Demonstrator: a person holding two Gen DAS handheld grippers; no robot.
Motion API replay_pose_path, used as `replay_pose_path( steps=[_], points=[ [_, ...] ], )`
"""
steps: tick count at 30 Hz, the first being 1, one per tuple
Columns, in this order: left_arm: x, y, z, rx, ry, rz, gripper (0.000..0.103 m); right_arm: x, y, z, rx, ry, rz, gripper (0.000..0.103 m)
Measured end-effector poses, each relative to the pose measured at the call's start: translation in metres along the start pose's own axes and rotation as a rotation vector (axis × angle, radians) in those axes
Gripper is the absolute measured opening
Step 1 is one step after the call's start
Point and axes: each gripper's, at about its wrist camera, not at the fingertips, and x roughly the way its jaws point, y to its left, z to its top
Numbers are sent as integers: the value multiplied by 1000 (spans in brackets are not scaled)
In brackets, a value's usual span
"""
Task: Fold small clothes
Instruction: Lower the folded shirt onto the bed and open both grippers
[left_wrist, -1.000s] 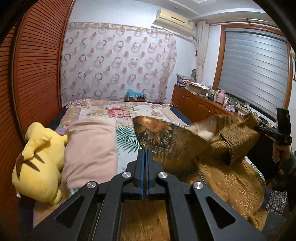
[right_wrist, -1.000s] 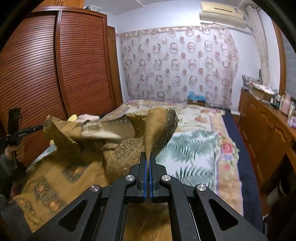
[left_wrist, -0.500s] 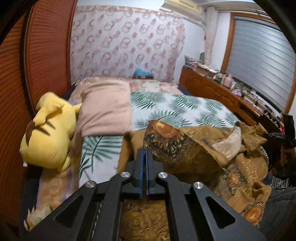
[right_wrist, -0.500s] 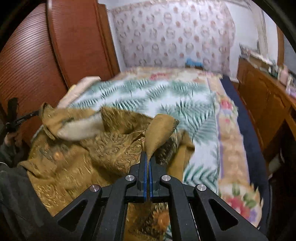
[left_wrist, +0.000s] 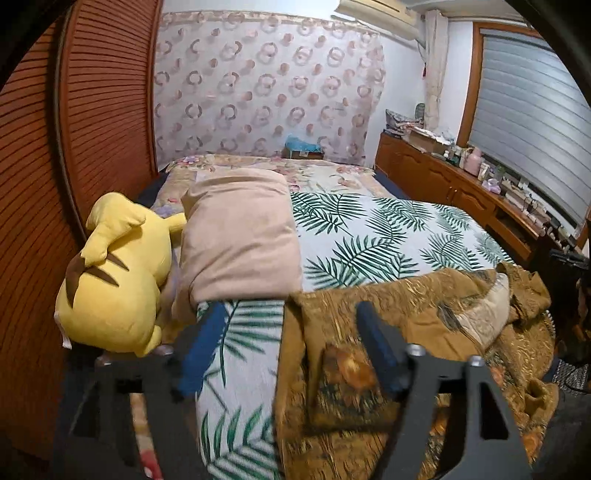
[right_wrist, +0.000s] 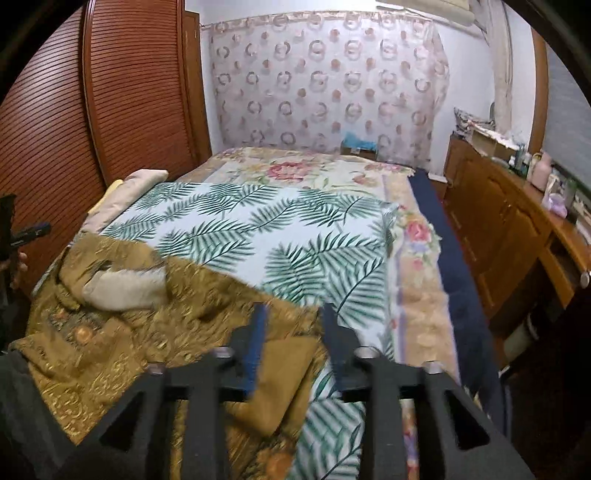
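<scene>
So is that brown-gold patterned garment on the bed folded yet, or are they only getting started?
Only started. Done: the brown-gold patterned garment is laid on the palm-leaf bedspread. In hand: nothing; the left gripper and right gripper both hang open above it. Left: it lies rumpled, pale lining showing, so smoothing and every fold seem to remain.

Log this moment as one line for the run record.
left hand-held gripper: open | right hand-held gripper: open | gold garment: lying on palm-print bedspread, ungripped
</scene>
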Motion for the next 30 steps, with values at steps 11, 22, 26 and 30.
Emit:
replay_pose_path(
  steps=[11,22,26,30],
  points=[
    [73,4,12,34,131,33,76,88,-26,8,85,100,-2,56],
    [97,-12,-3,91,242,-6,76,106,-18,-5,94,185,56,56],
    [100,-13,-4,94,254,-17,76,111,-15,-4,79,197,65,56],
    [100,-15,-2,94,266,-15,76,118,-7,-6,41,196,78,45]
  ],
)
